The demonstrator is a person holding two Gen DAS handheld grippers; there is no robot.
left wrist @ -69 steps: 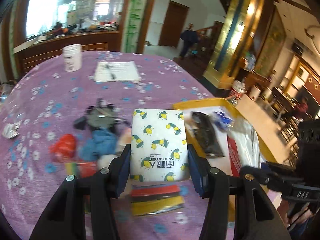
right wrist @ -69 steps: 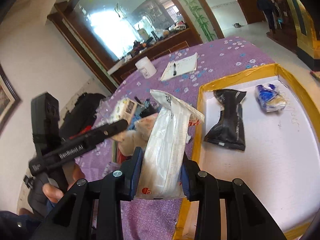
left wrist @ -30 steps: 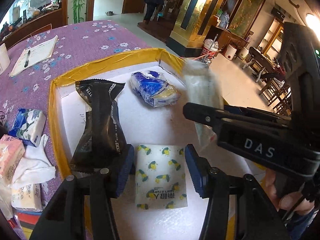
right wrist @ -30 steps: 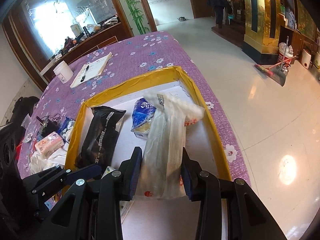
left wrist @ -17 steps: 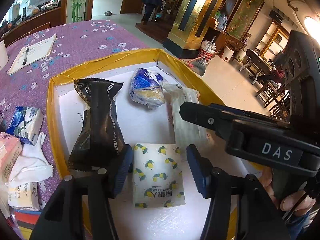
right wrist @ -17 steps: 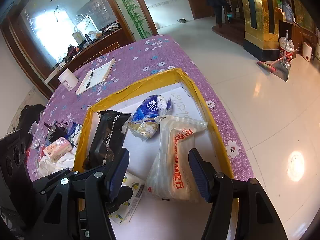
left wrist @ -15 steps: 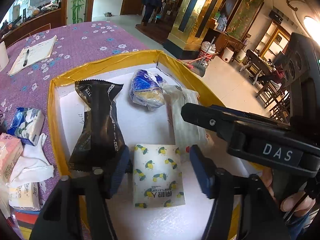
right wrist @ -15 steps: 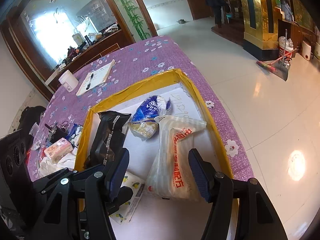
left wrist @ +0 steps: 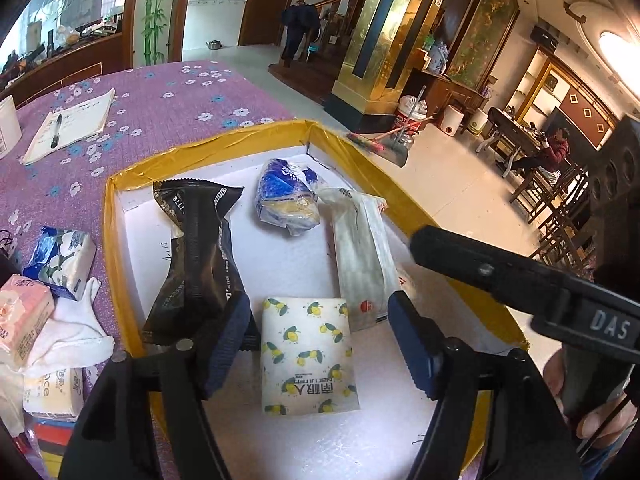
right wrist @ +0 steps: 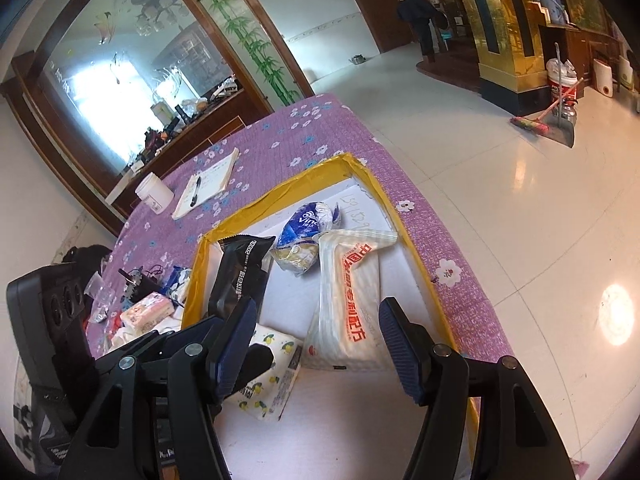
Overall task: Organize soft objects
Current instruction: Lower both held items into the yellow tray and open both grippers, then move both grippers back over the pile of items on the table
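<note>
A white tray with a yellow taped rim (left wrist: pixel 200 148) (right wrist: pixel 280 188) holds four soft packs. The lemon-print tissue pack (left wrist: pixel 308 356) (right wrist: pixel 272 384) lies flat on the tray floor between the fingers of my left gripper (left wrist: pixel 318 302); its jaws are opening and its pads stand clear of the pack. The white pack with red lettering (right wrist: pixel 348 300) (left wrist: pixel 360 248) lies along the tray's right side. My right gripper (right wrist: pixel 316 308) hovers open above it without touching. A black pack (left wrist: pixel 196 256) (right wrist: pixel 240 276) and a blue pack (left wrist: pixel 284 196) (right wrist: pixel 304 232) lie farther back.
Left of the tray on the purple flowered cloth lie a blue tissue pack (left wrist: pixel 60 256), a pink one (left wrist: pixel 20 320) and a white cloth (left wrist: pixel 72 332). A notepad with a pen (left wrist: pixel 72 120) and a white jar (right wrist: pixel 154 196) sit farther off. The table edge runs just right of the tray.
Both grippers carried their packs over the tray and let go: the lemon pack and the white pack now lie in it. Both jaws have widened, and the right gripper has drawn back slightly.
</note>
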